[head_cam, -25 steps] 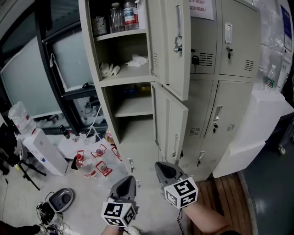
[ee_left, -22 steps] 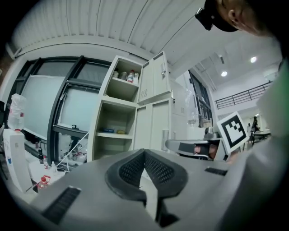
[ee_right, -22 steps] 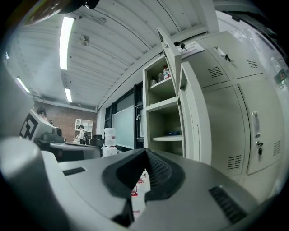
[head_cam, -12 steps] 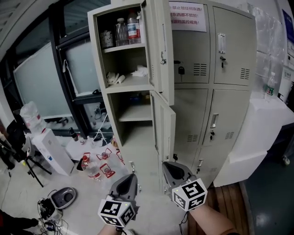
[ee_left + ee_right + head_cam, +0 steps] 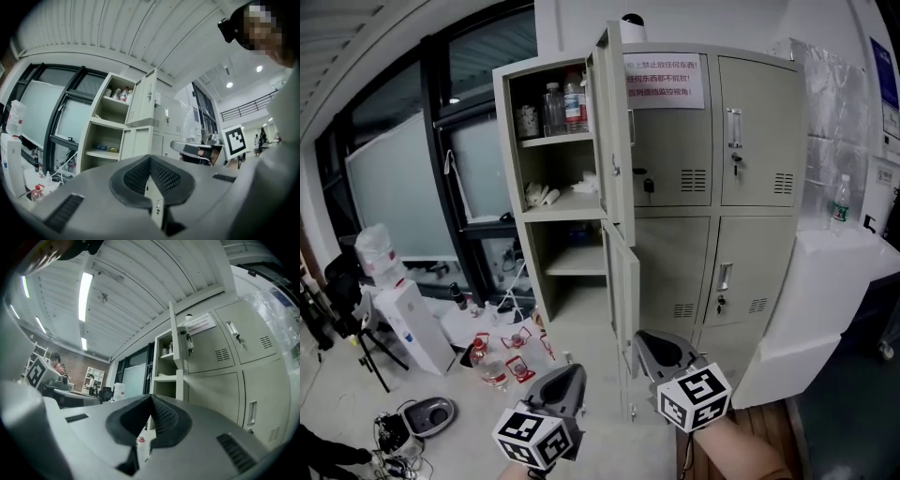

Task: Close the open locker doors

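Locker doors (image 5: pixel 619 141) ahead of right gripper (image 5: pixel 645 337)

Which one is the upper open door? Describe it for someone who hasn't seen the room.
On the beige locker bank, the left column has two doors swung out. The upper door belongs to the compartment holding bottles. Unlike the lower door, it stands beside the red-lettered notice.

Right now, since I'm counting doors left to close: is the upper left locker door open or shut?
Open. The upper left door stands swung out edge-on, baring the bottles inside.
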`<act>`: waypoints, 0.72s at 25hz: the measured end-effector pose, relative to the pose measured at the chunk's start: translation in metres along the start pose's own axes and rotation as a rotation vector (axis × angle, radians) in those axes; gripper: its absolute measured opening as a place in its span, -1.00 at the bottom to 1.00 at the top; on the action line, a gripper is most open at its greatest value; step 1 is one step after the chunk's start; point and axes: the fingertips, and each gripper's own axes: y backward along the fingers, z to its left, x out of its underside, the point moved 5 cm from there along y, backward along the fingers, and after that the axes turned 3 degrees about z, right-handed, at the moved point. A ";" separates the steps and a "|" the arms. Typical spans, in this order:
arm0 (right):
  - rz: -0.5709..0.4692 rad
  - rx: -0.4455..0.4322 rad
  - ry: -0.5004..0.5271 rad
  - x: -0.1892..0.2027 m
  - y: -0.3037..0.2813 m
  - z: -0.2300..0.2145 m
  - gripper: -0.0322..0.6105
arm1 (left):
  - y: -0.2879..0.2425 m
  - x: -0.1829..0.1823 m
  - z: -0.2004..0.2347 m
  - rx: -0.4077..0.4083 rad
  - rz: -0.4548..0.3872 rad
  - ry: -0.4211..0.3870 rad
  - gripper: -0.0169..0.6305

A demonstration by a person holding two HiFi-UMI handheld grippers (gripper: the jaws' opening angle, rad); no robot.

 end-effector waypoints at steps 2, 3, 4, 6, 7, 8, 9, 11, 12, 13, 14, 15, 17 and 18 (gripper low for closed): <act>-0.017 -0.005 0.003 -0.013 0.006 -0.002 -0.90 | 0.001 -0.010 -0.008 0.010 -0.007 -0.015 -0.94; -0.024 -0.006 0.007 -0.019 0.008 -0.003 -0.90 | 0.002 -0.015 -0.011 0.014 -0.011 -0.020 -0.94; -0.030 -0.006 0.010 -0.025 0.010 -0.003 -0.89 | 0.003 -0.020 -0.013 0.019 -0.014 -0.021 -0.94; -0.040 -0.003 0.005 -0.036 0.012 -0.004 -0.89 | 0.006 -0.031 -0.017 0.036 -0.017 -0.017 -0.94; -0.046 -0.001 -0.002 -0.042 0.013 -0.005 -0.90 | 0.006 -0.036 -0.018 0.046 -0.019 -0.016 -0.94; -0.051 0.003 -0.008 -0.048 0.014 -0.006 -0.90 | 0.007 -0.042 -0.020 0.058 -0.020 -0.016 -0.94; -0.056 0.008 -0.010 -0.053 0.015 -0.006 -0.90 | 0.008 -0.048 -0.021 0.069 -0.022 -0.018 -0.94; -0.065 0.020 -0.007 -0.064 0.015 -0.005 -0.90 | 0.009 -0.058 -0.022 0.086 -0.030 -0.033 -0.94; -0.070 0.026 -0.006 -0.068 0.014 -0.004 -0.90 | 0.010 -0.062 -0.023 0.093 -0.035 -0.047 -0.94; -0.074 0.032 -0.005 -0.073 0.013 -0.003 -0.90 | 0.010 -0.066 -0.023 0.100 -0.038 -0.061 -0.94; -0.078 0.038 -0.004 -0.077 0.012 -0.003 -0.90 | 0.010 -0.069 -0.024 0.110 -0.039 -0.072 -0.94; -0.081 0.045 -0.004 -0.082 0.011 -0.002 -0.89 | 0.010 -0.072 -0.023 0.123 -0.038 -0.078 -0.94; -0.084 0.064 -0.004 -0.090 0.010 -0.002 -0.89 | 0.009 -0.080 -0.021 0.148 -0.036 -0.082 -0.94; -0.085 0.075 -0.004 -0.094 0.009 -0.003 -0.90 | 0.009 -0.084 -0.019 0.159 -0.036 -0.087 -0.94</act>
